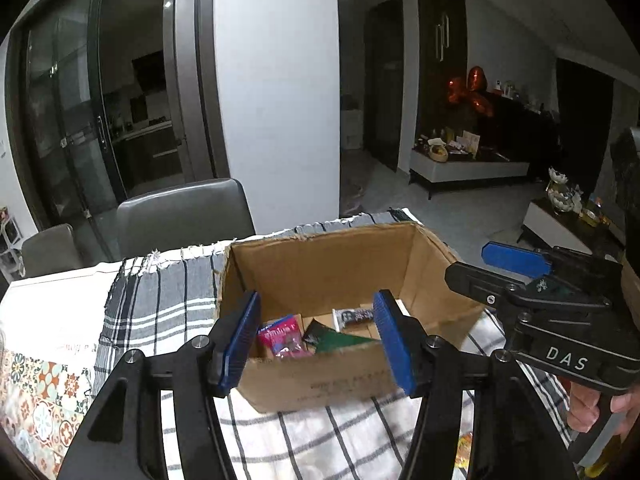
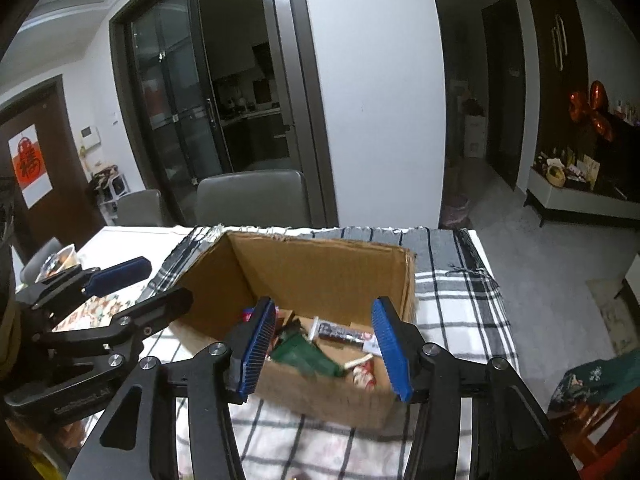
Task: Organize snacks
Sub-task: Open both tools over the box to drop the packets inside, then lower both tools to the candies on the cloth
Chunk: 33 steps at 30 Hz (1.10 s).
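Snacks [image 2: 320, 350] lie gathered in the cardboard box [image 1: 328, 264] on the counter [image 1: 60, 312], so both grippers, left gripper [image 1: 316, 344] and right gripper [image 2: 322, 350], hover with fingers wide apart, holding nothing.

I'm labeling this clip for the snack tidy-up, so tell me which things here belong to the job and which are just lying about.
Part of the job:
- cardboard box
- pink snack packet inside it
- green packet inside it
- dark wrapped bar inside it
- left gripper, open and empty
- right gripper, open and empty

Just lying about:
- plaid cloth
- grey chair
- patterned mat
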Available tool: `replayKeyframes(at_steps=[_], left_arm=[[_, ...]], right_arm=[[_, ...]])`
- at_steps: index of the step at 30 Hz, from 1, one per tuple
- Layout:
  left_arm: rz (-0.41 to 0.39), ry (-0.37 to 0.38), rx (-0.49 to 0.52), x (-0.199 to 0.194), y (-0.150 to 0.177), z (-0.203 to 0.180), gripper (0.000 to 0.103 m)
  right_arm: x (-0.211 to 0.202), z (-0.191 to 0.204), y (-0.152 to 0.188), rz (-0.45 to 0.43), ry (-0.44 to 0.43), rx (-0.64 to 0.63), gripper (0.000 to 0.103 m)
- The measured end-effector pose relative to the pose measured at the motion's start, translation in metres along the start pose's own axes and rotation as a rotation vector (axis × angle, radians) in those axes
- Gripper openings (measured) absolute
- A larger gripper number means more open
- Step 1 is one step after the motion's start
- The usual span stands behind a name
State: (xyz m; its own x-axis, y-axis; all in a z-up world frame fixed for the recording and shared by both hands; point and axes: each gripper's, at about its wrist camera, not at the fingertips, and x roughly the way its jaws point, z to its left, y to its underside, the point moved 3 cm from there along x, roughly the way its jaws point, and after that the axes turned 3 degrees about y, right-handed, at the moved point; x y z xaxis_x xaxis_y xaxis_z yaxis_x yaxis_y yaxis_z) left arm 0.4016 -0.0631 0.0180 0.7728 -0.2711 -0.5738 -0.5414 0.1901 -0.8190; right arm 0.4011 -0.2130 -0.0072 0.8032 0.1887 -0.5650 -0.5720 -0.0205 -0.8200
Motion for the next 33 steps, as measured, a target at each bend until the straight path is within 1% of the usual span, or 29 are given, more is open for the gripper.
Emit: replayKeyframes(at_steps=[6, 9, 14, 26, 33], left_arm=[[-0.018, 0.016, 0.026, -0.026, 0.016, -0.017, 0.057], [-0.025, 0.028, 0.035, -0.037, 0.024, -0.026, 0.057], [-0.02, 0.048, 0.032, -0.047, 0.038, -0.034, 0.057], [0.043, 0.096, 0.077, -0.049, 0.081, -0.061, 0.057], [0.099, 0.13, 0.088, -0.037, 0.105, -0.074, 0.055]], right_arm=[[-0.031, 0.001, 0.018, -0.029, 0.021, -0.011, 0.052], [-0.045, 0.001, 0.029, -0.034, 0.018, -0.008, 0.052], [-0.059, 0.002, 0.046, -0.037, 0.024, 0.002, 0.052], [-0.069, -0.013, 0.089, 0.012, 0.024, 0.06, 0.052], [-0.063, -0.019, 0.122, 0.071, 0.025, 0.108, 0.052]])
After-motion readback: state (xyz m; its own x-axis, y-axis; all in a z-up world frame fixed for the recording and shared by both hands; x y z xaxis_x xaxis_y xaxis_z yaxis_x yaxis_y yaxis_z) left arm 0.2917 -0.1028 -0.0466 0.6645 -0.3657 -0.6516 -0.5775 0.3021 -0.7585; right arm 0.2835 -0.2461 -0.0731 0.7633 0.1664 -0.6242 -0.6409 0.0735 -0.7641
